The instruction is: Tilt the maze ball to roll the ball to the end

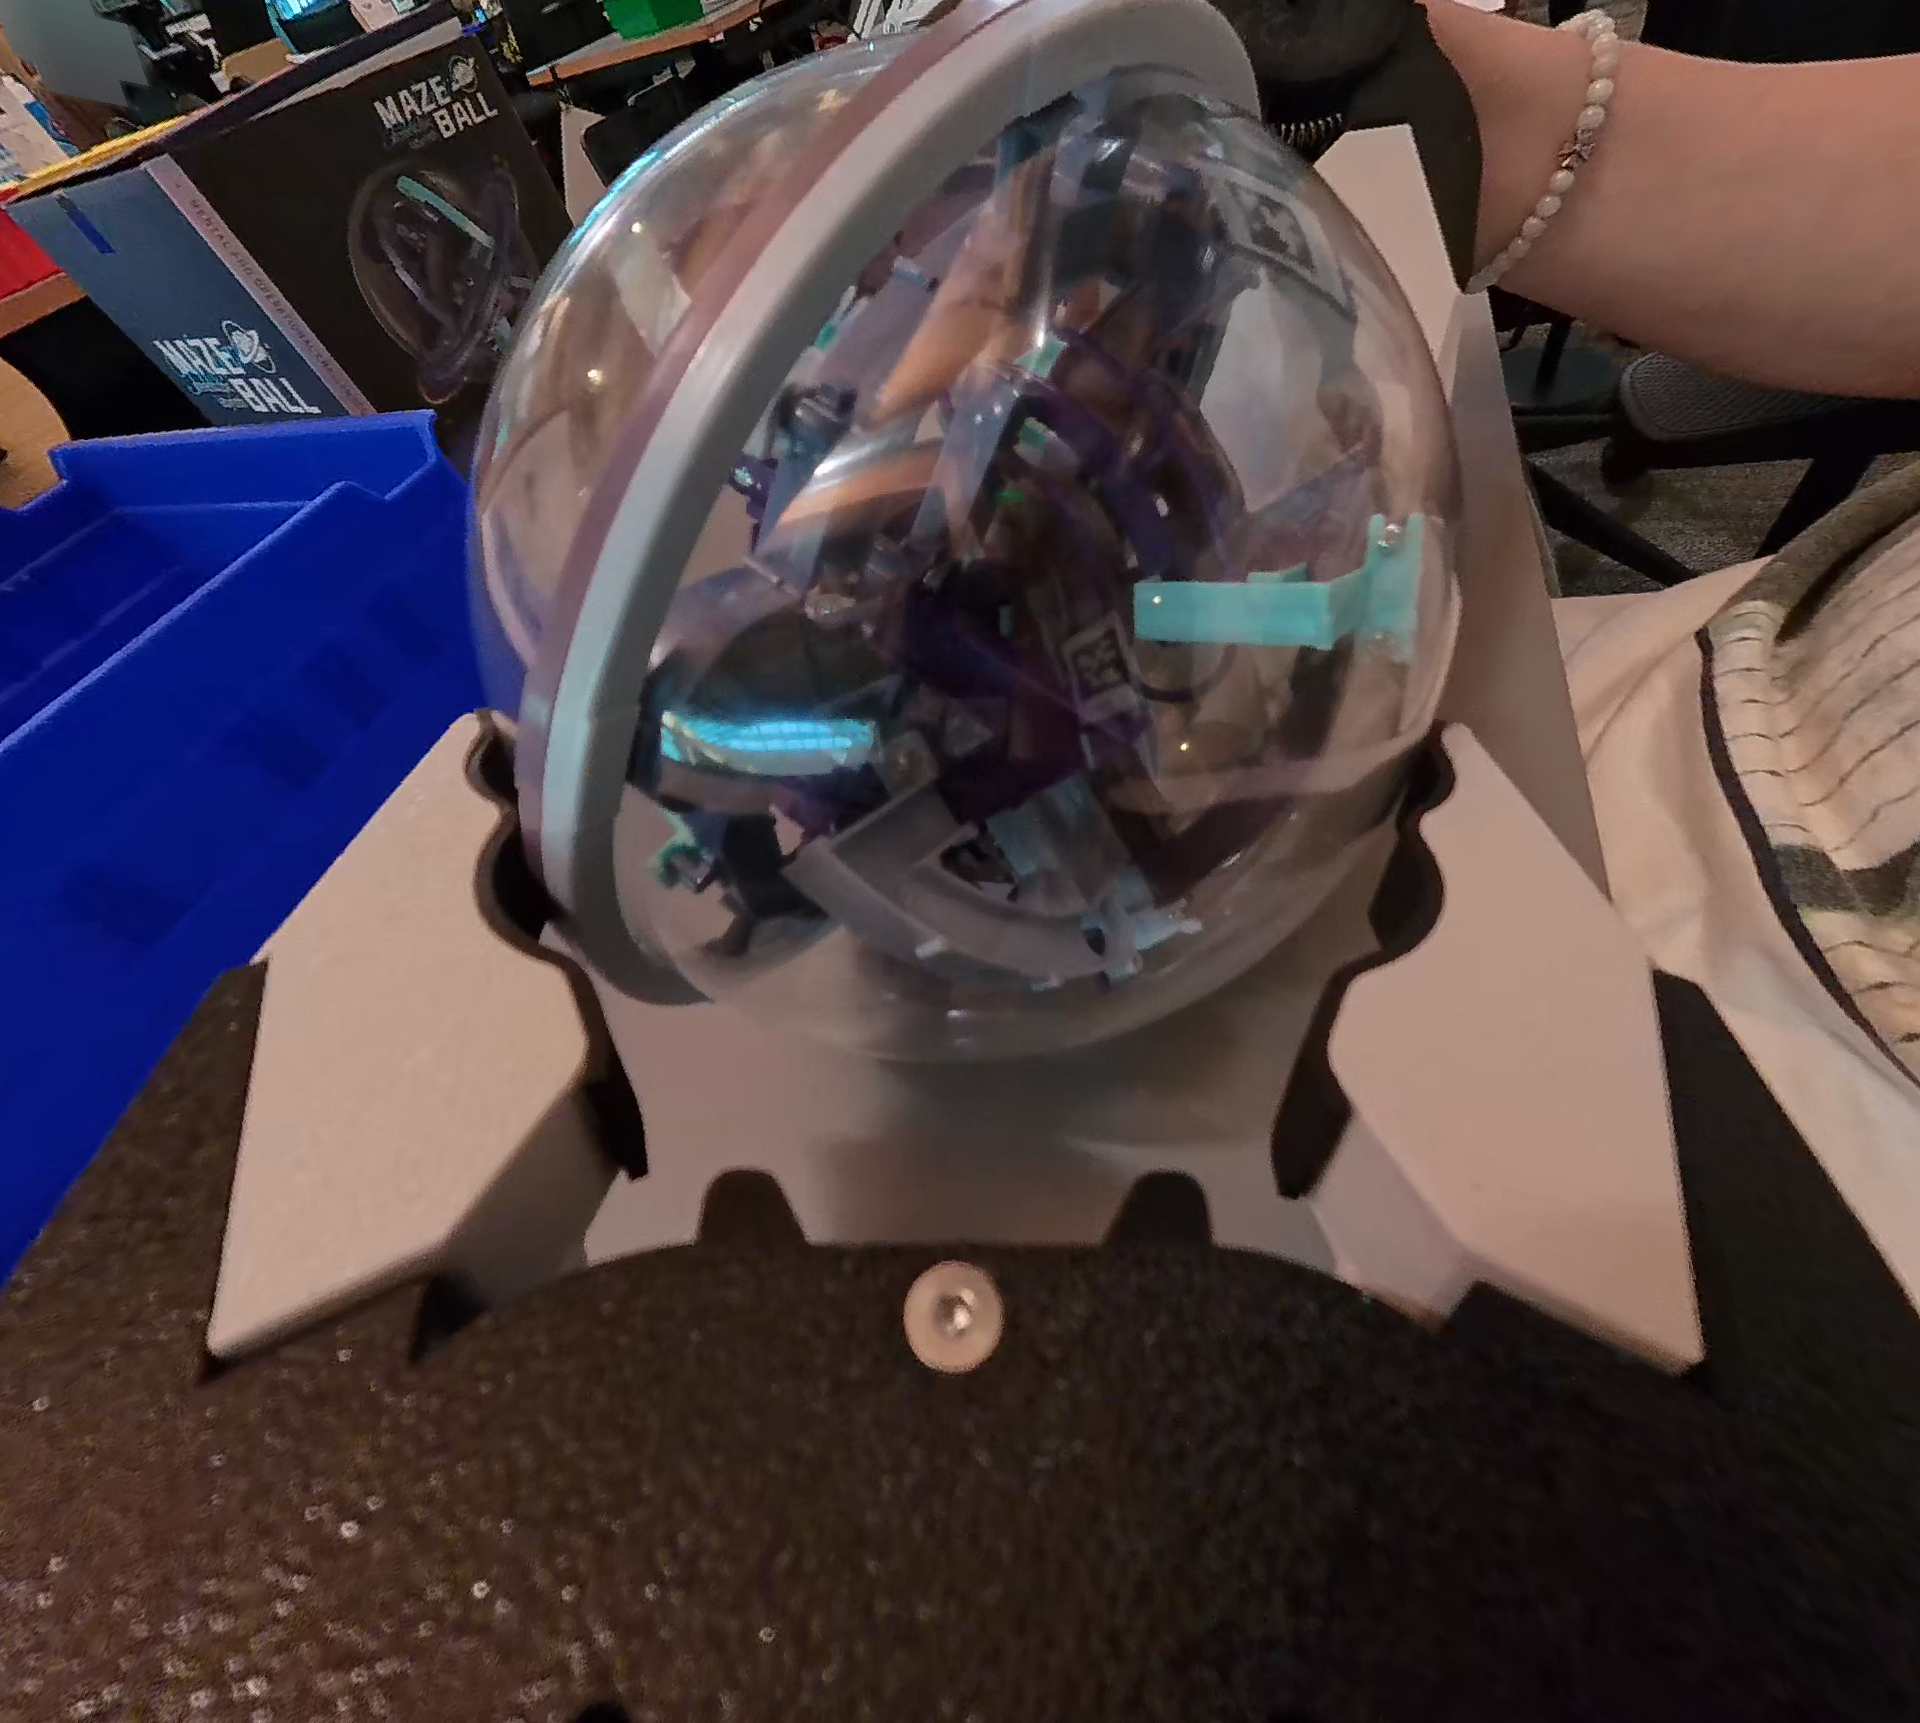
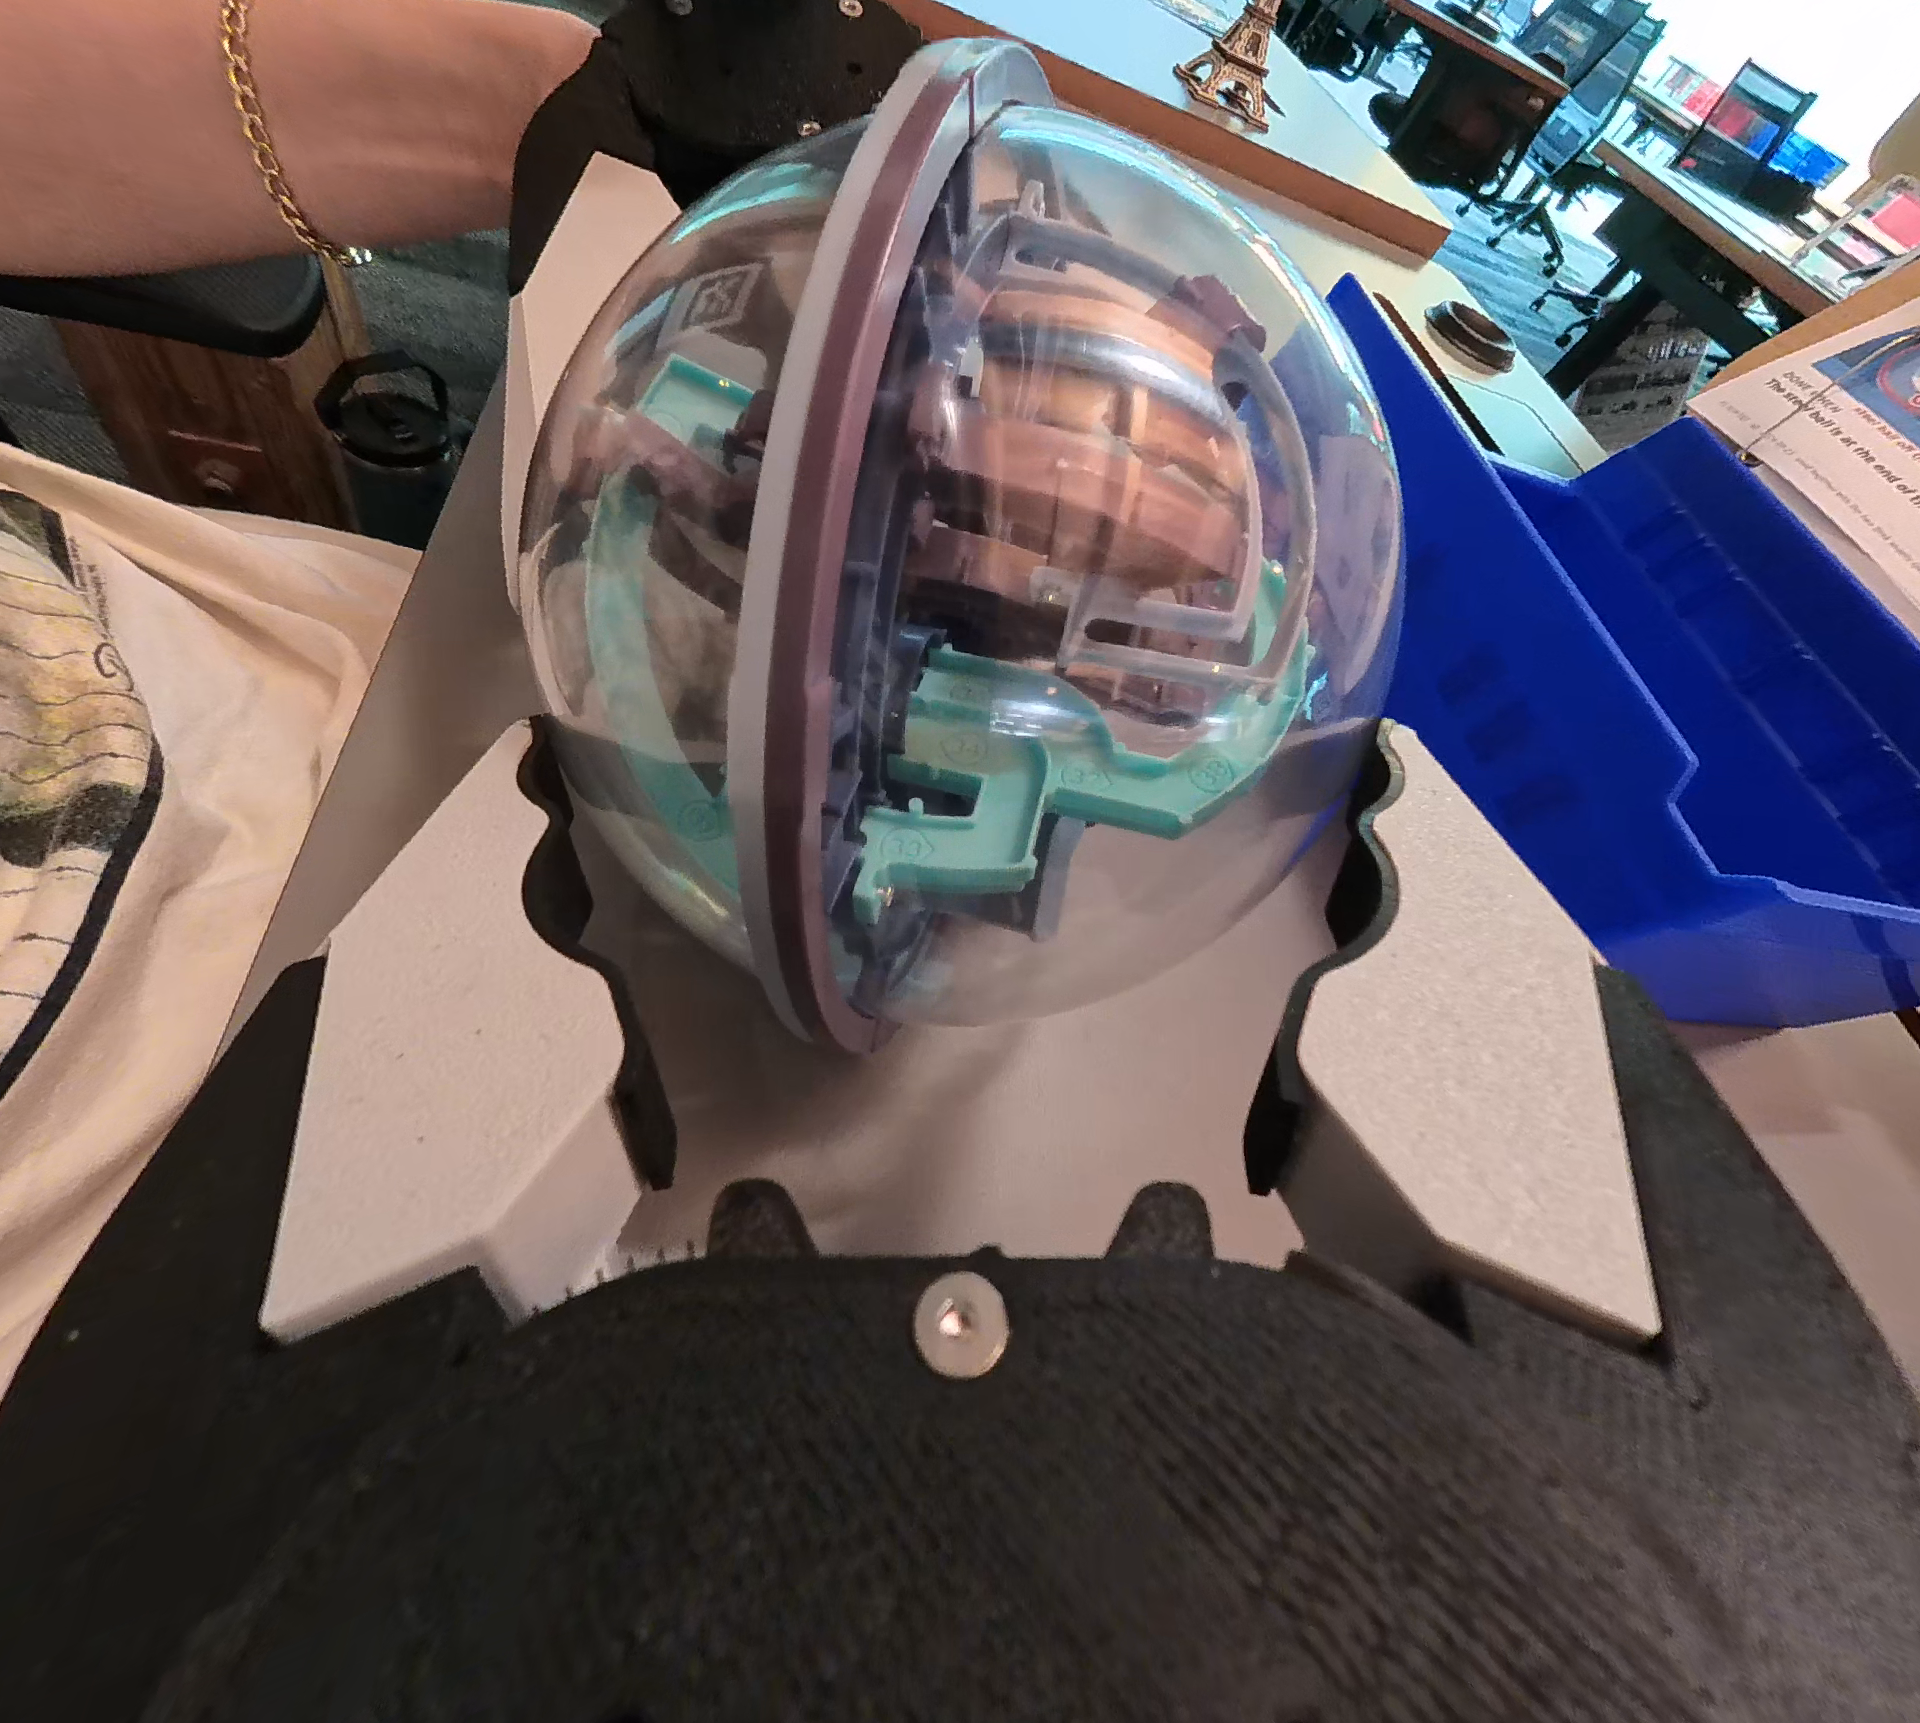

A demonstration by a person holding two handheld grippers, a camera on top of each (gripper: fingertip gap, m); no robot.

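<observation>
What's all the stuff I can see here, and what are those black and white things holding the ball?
maze ball: one, clear with grey ring, held between both grippers
bin: one, blue, beside the ball
maze box: one, dark, behind the bin
tower model: one, bronze, on the far table
left gripper: one, black and white, cradling the ball
right gripper: one, black and white, on the opposite side
forearms: two, each with a bracelet

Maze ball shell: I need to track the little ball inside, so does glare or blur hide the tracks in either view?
Left wrist view: the maze ball is smeared by blur and reflections, tracks muddled. Right wrist view: sharper, the teal track readable, some window glare on the shell.
</observation>
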